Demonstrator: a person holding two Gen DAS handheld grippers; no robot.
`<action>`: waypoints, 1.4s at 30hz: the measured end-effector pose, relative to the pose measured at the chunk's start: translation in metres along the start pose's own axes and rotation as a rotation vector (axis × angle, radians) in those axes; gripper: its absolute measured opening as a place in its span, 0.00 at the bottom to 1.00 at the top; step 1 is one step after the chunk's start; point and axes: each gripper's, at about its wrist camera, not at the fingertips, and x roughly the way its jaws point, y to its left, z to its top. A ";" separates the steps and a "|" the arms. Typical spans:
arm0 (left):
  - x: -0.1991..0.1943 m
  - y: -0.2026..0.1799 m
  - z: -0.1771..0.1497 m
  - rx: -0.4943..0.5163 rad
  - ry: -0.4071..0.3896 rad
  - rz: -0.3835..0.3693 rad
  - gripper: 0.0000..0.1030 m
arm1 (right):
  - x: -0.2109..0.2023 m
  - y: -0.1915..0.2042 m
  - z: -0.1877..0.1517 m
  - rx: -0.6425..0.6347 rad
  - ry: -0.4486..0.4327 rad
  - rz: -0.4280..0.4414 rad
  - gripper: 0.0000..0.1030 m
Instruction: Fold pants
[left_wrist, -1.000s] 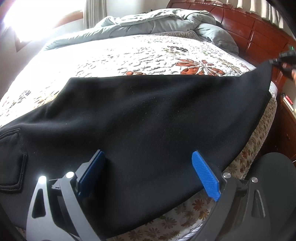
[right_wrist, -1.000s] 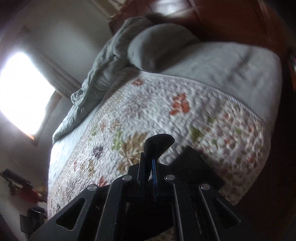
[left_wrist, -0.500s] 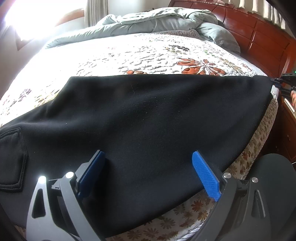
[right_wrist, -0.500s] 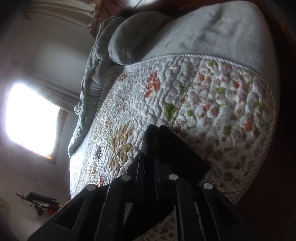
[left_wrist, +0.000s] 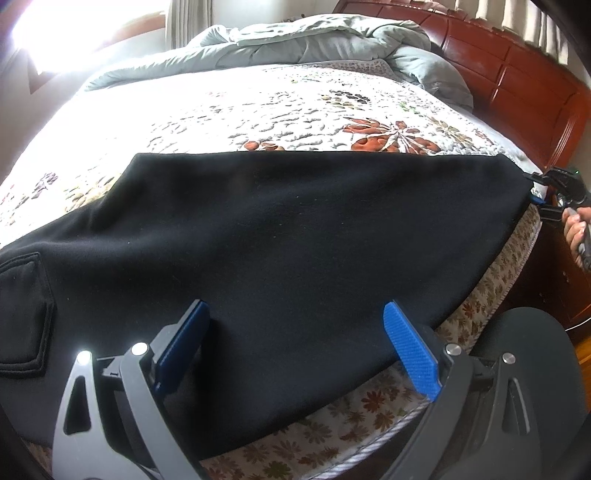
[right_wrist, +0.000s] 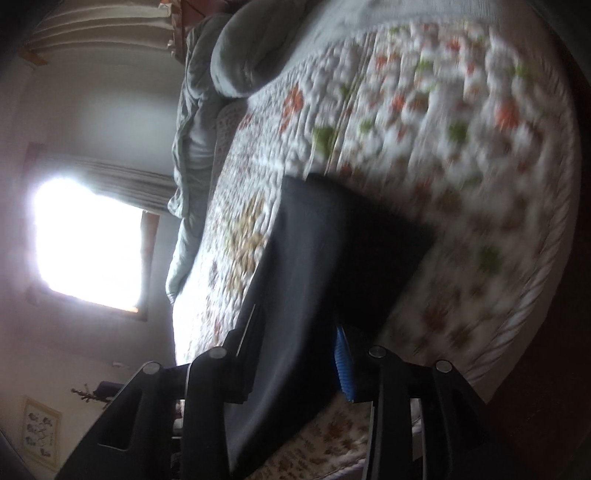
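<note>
Black pants (left_wrist: 295, 240) lie spread flat across the floral quilt (left_wrist: 295, 110), with a back pocket (left_wrist: 22, 310) at the left. My left gripper (left_wrist: 295, 308) hovers open over the near edge of the pants, with nothing pinched between its blue pads (left_wrist: 410, 350). My right gripper (left_wrist: 533, 188), held by a hand (left_wrist: 576, 229), is at the far right end of the pants. In the right wrist view the right gripper (right_wrist: 295, 350) has its jaws opening. The black leg end (right_wrist: 332, 240) still lies loosely between them, resting on the bed.
A crumpled grey duvet (left_wrist: 314, 40) lies at the far side of the bed. A red wooden headboard (left_wrist: 517, 81) runs along the right. A dark round object (left_wrist: 528, 369) sits below the bed's near right corner. A bright window (right_wrist: 88, 240) is on the wall.
The right gripper came down with the lifted leg end, which now lies flat on the quilt. Its jaws went from shut to parted. The left gripper stayed put.
</note>
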 end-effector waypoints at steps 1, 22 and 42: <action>-0.001 0.000 0.000 -0.002 0.000 -0.001 0.92 | 0.007 0.003 -0.009 -0.001 0.020 0.018 0.37; -0.022 0.024 0.002 -0.040 -0.002 -0.008 0.92 | 0.011 0.013 -0.053 -0.061 0.067 -0.044 0.05; -0.011 0.020 -0.007 -0.014 0.030 0.000 0.92 | 0.024 0.002 -0.110 -0.046 0.164 0.116 0.04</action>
